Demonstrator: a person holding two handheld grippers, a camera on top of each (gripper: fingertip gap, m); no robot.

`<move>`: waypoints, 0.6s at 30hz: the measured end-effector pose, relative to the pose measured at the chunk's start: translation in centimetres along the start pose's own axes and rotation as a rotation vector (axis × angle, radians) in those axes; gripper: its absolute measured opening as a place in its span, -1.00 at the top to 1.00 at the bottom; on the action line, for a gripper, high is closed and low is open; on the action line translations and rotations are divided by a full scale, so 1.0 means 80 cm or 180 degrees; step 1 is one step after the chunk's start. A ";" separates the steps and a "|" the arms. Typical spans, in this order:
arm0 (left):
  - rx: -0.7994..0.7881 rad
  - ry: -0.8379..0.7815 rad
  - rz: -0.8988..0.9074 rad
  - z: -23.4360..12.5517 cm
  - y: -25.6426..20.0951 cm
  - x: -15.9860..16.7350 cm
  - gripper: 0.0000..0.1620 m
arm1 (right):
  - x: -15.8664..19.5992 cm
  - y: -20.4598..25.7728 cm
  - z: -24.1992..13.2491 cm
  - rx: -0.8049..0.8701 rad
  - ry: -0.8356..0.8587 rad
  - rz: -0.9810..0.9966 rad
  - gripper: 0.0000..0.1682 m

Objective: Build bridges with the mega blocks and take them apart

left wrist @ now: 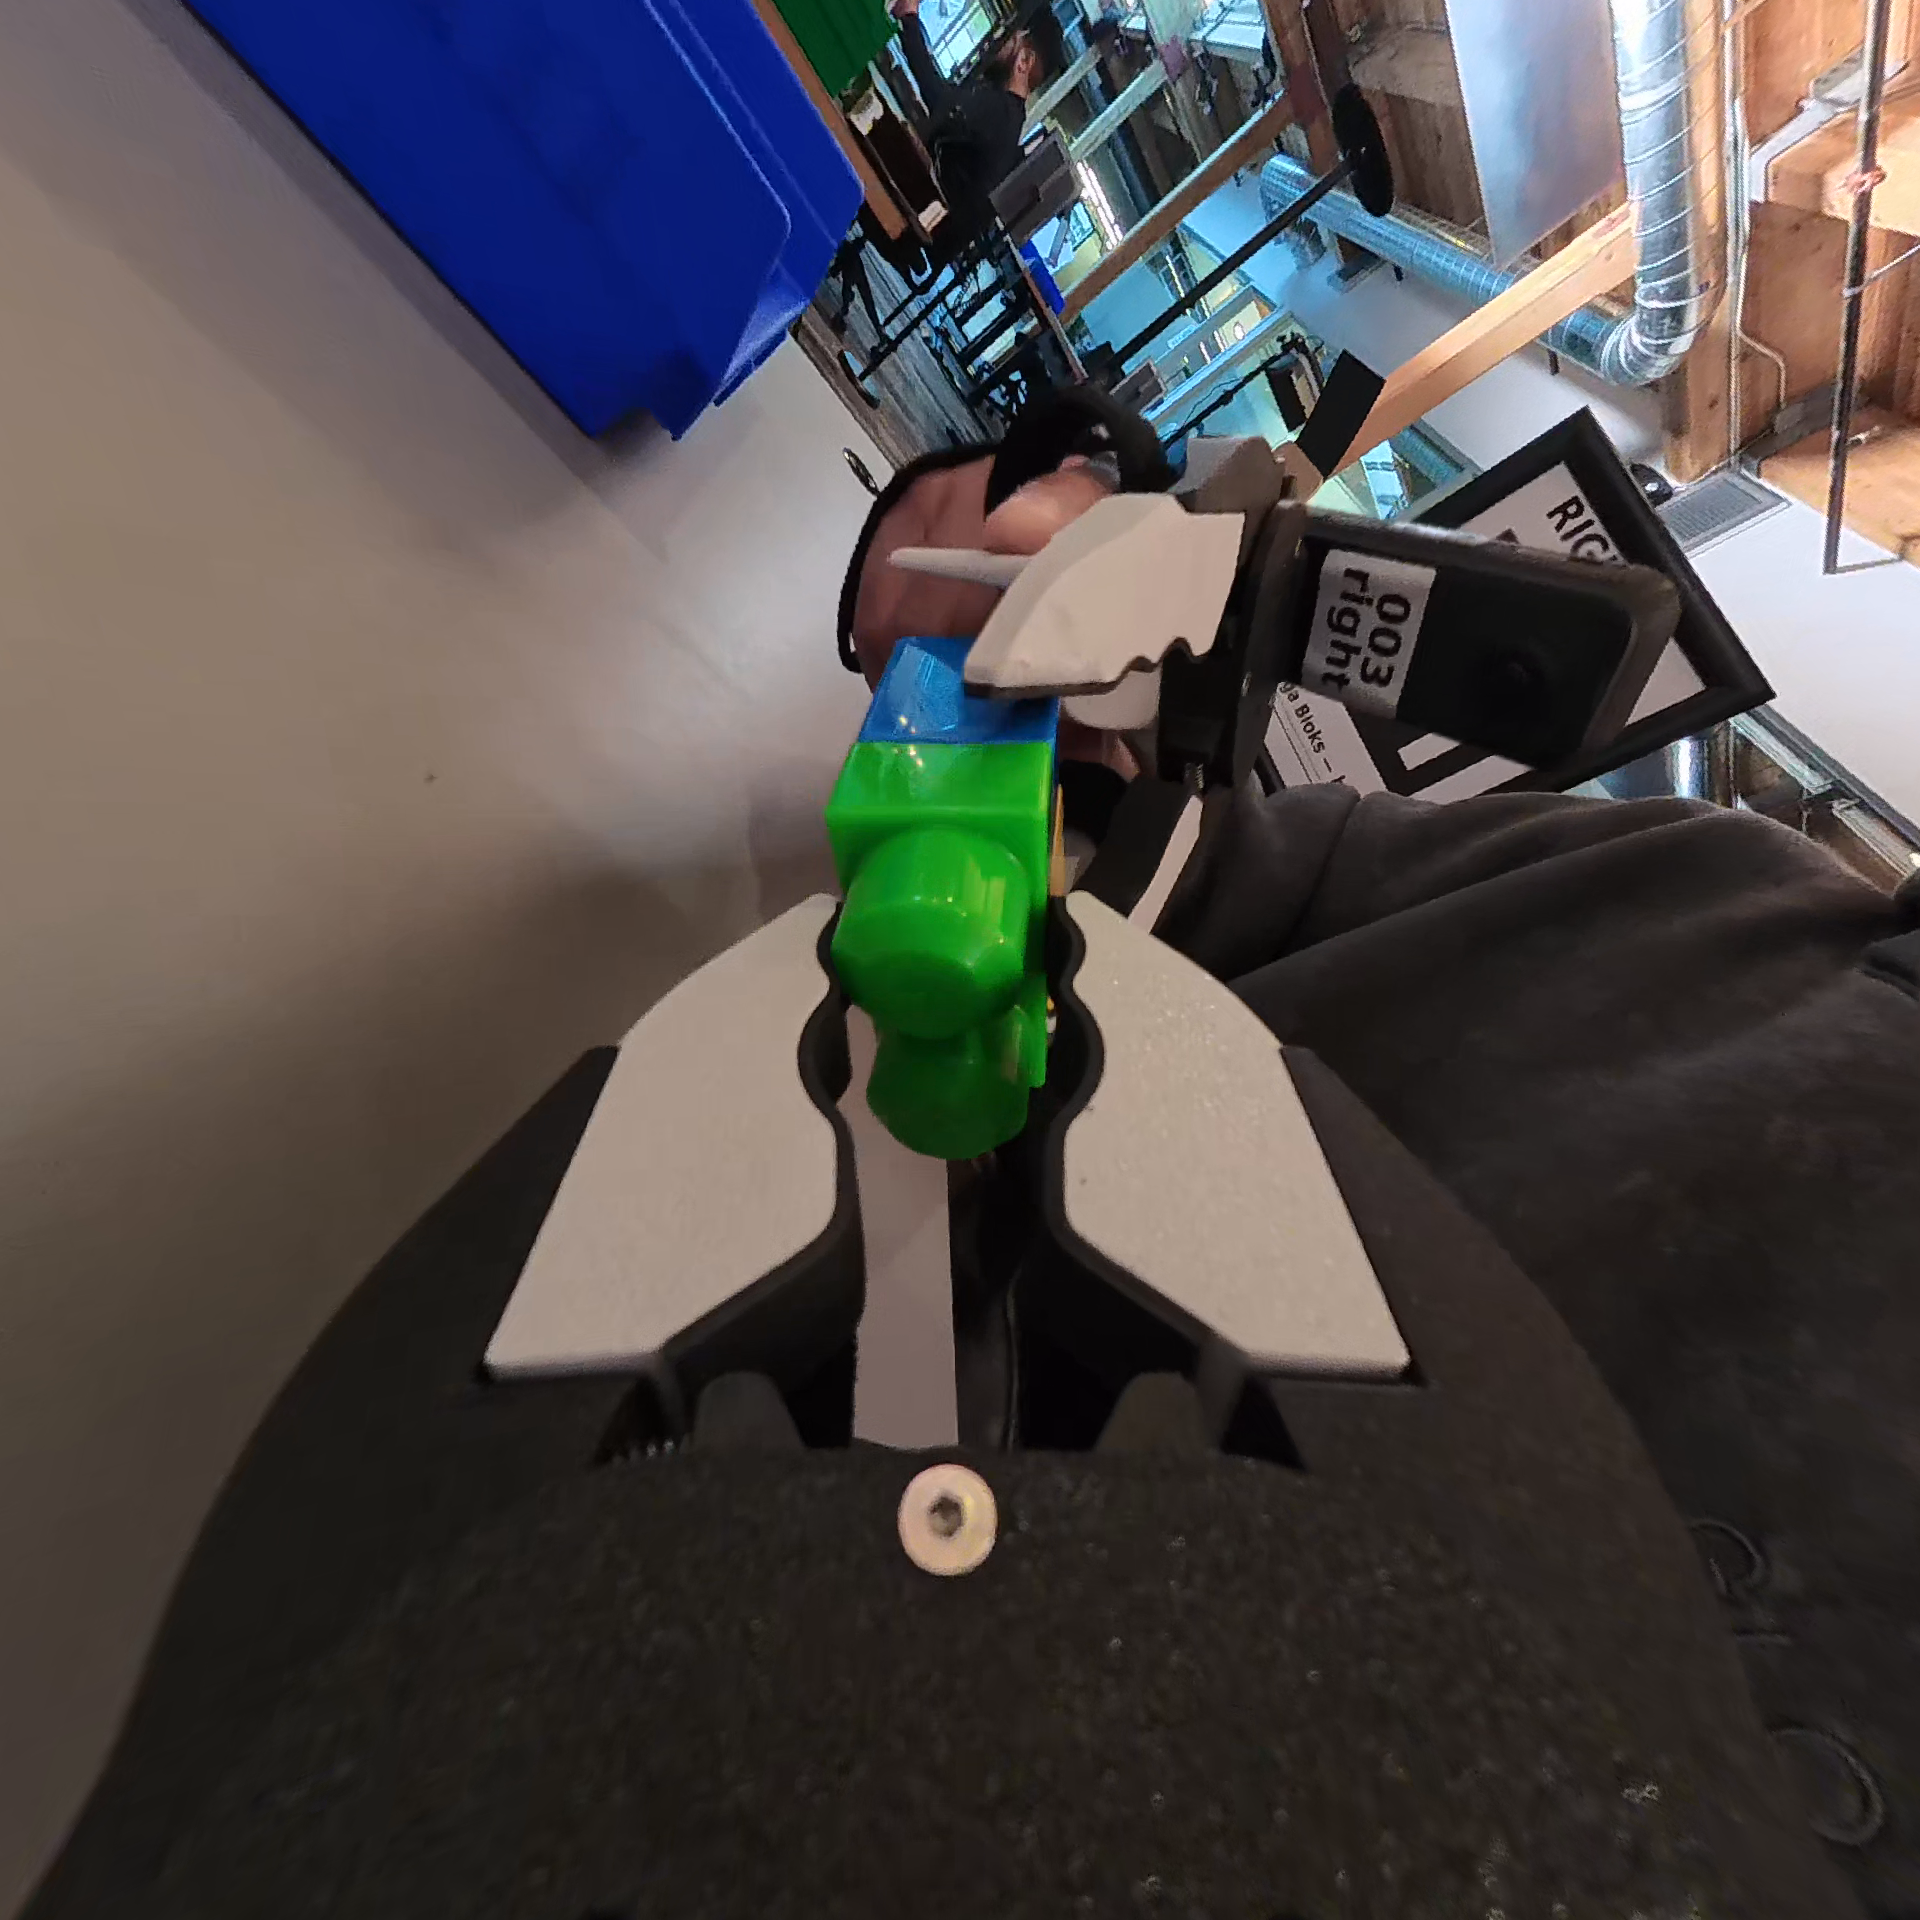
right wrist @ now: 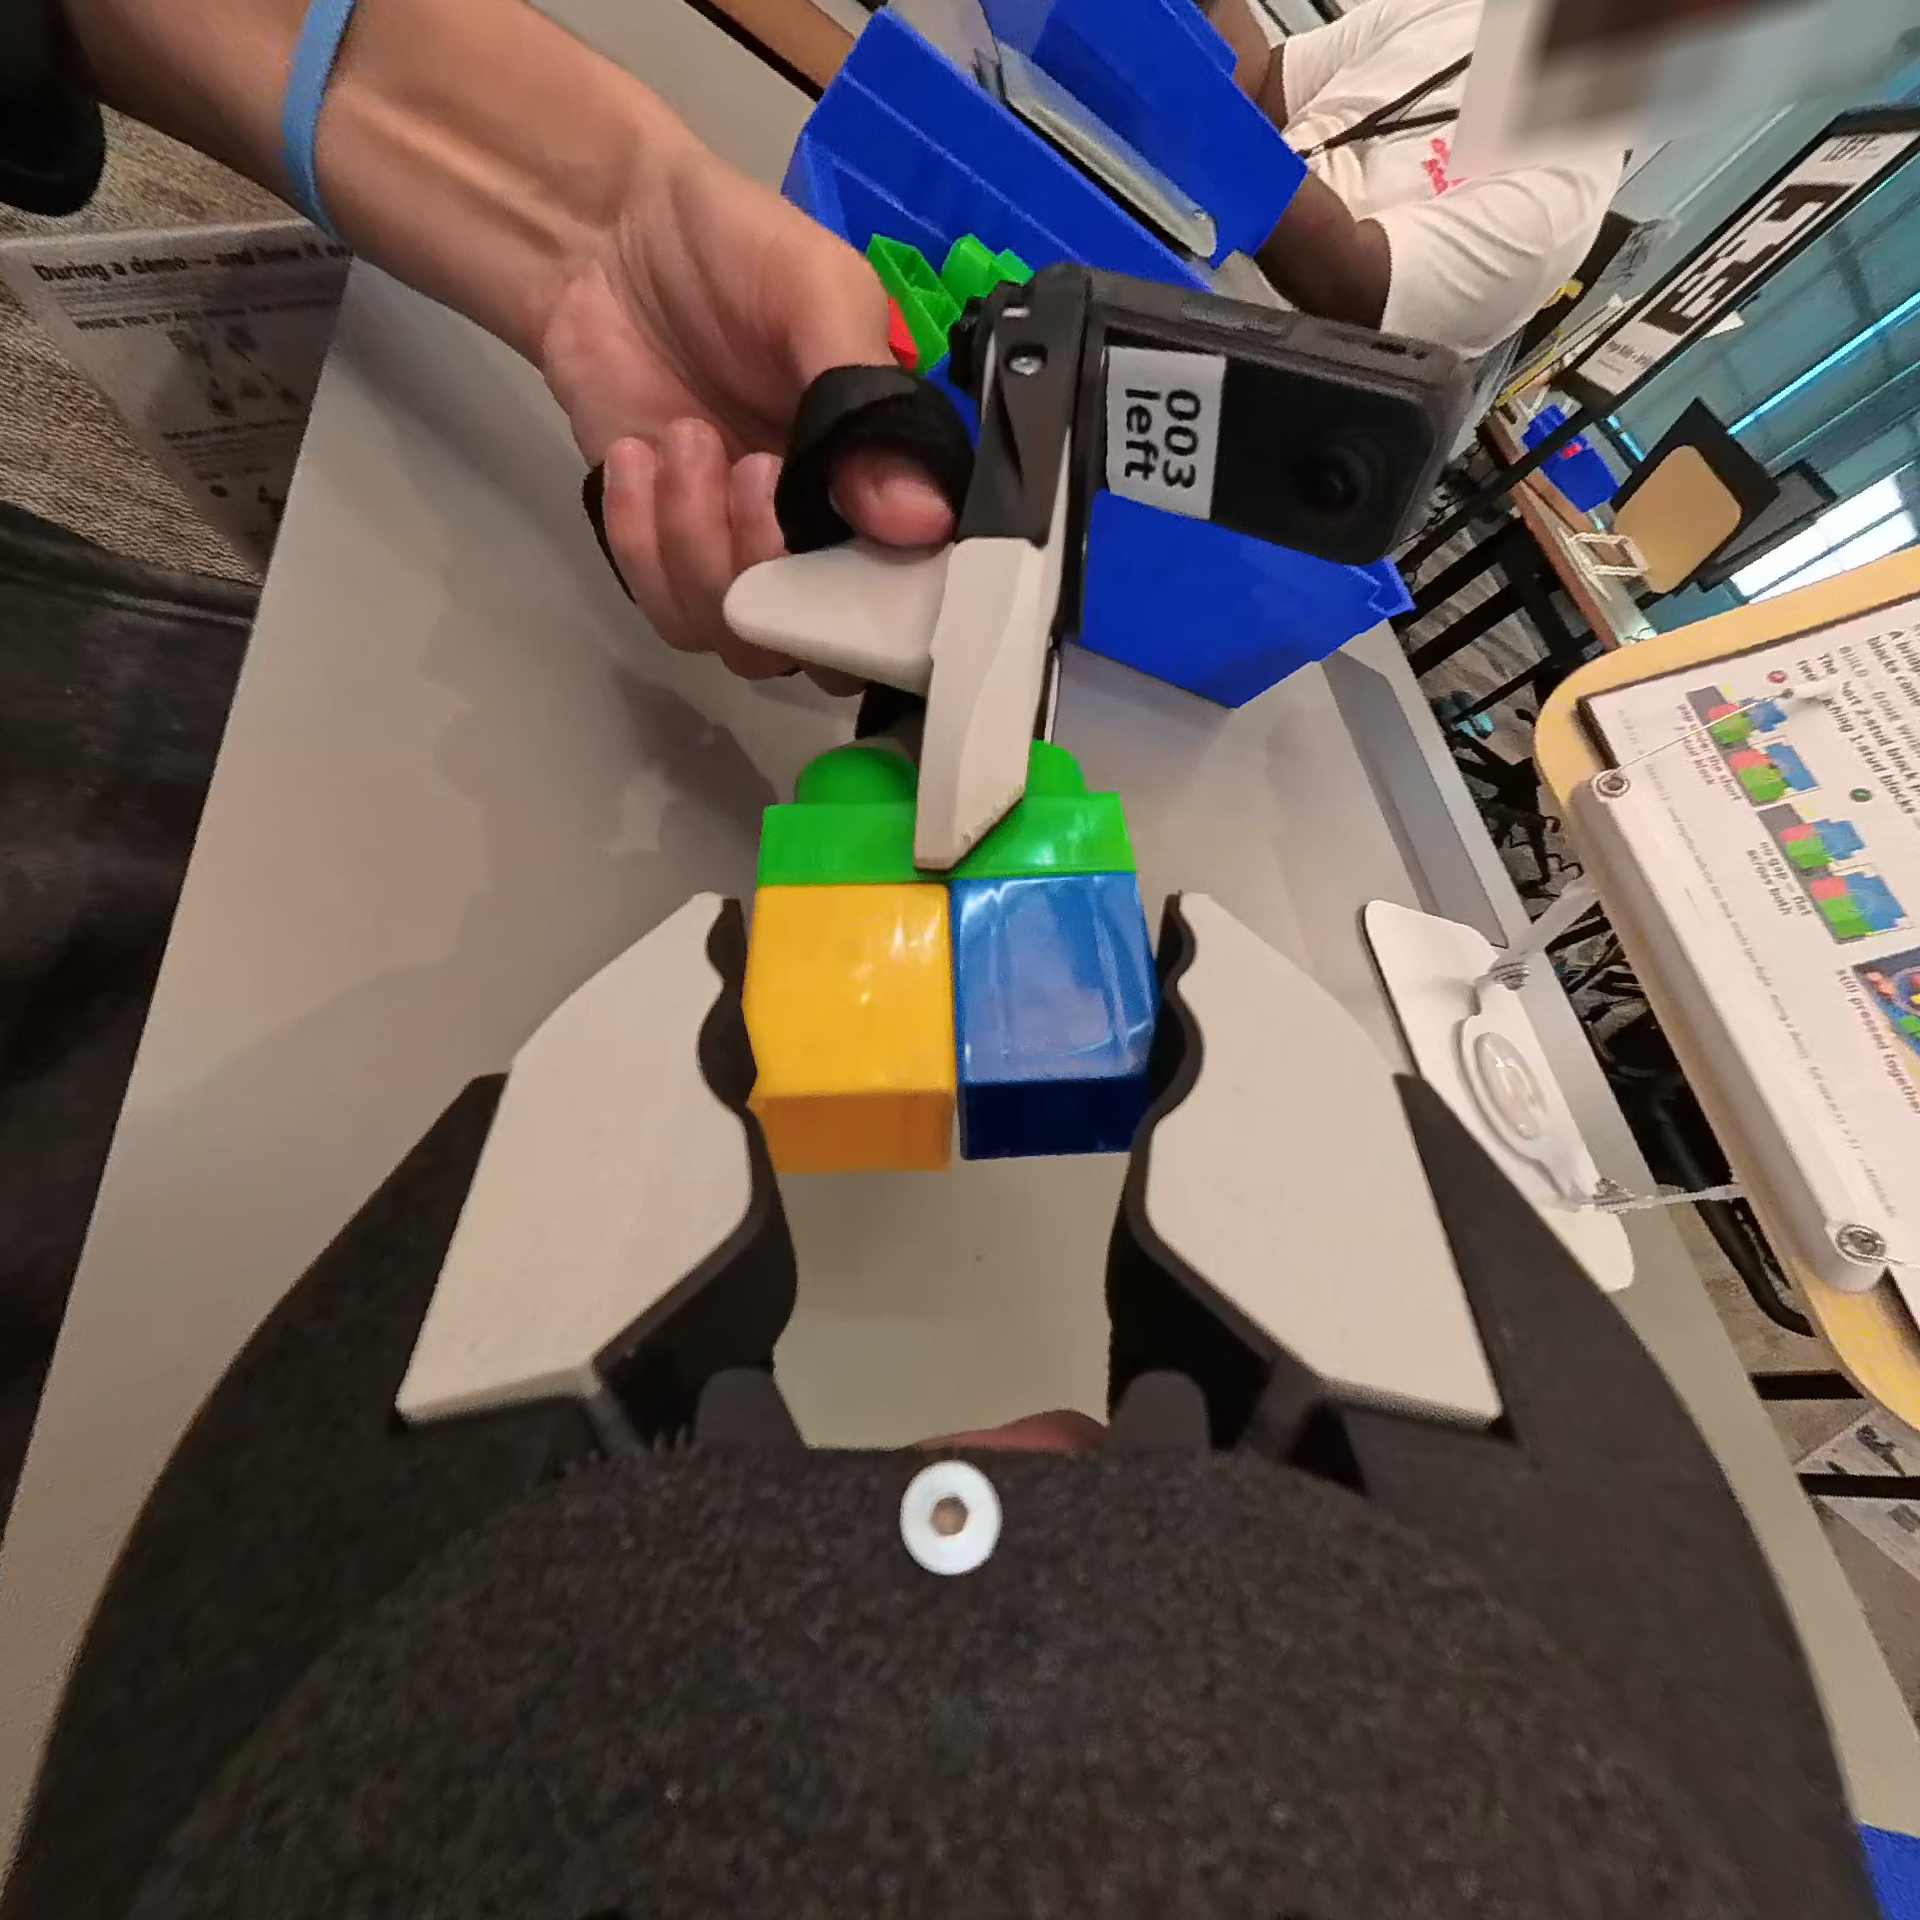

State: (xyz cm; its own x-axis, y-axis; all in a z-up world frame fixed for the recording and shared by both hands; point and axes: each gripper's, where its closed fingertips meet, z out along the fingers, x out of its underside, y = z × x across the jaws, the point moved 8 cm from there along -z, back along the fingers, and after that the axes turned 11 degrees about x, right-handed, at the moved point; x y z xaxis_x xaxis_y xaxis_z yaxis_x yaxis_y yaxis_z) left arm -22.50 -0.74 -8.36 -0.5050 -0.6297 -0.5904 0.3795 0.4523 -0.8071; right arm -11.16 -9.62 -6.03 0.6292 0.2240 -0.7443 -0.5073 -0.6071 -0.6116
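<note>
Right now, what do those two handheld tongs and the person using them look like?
Both tongs, left and right, have pale grey wavy-edged fingers on black fuzzy bodies, each with a white screw and a black labelled camera. The person wears a dark sleeve, black finger straps and a blue wristband.

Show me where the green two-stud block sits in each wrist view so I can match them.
Left wrist view: green block is at centre, studs toward the camera, between this gripper's jaws.
Right wrist view: green block is just above centre, stacked on the yellow block and blue block.
Shared landmark: the blue bin on the table.
</note>
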 end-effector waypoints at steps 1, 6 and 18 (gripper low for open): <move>-0.0001 0.0007 0.0010 0.000 -0.001 0.000 0.57 | 0.000 0.000 0.000 -0.0004 -0.0007 0.0008 0.11; 0.0008 0.0032 0.0095 0.000 -0.004 -0.001 0.57 | -0.004 -0.002 -0.003 0.0004 -0.0006 -0.0090 0.11; -0.0117 -0.0302 0.0217 -0.024 -0.010 -0.013 0.57 | -0.001 -0.025 -0.020 0.0248 -0.0373 0.0687 0.13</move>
State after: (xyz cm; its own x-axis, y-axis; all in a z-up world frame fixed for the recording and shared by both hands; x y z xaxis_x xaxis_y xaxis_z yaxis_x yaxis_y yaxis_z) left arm -23.72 0.77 -7.13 -0.4027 -0.6527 -0.6417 0.3809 0.5180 -0.7659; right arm -9.27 -9.64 -4.28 0.4312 0.1853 -0.8830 -0.6692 -0.5907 -0.4508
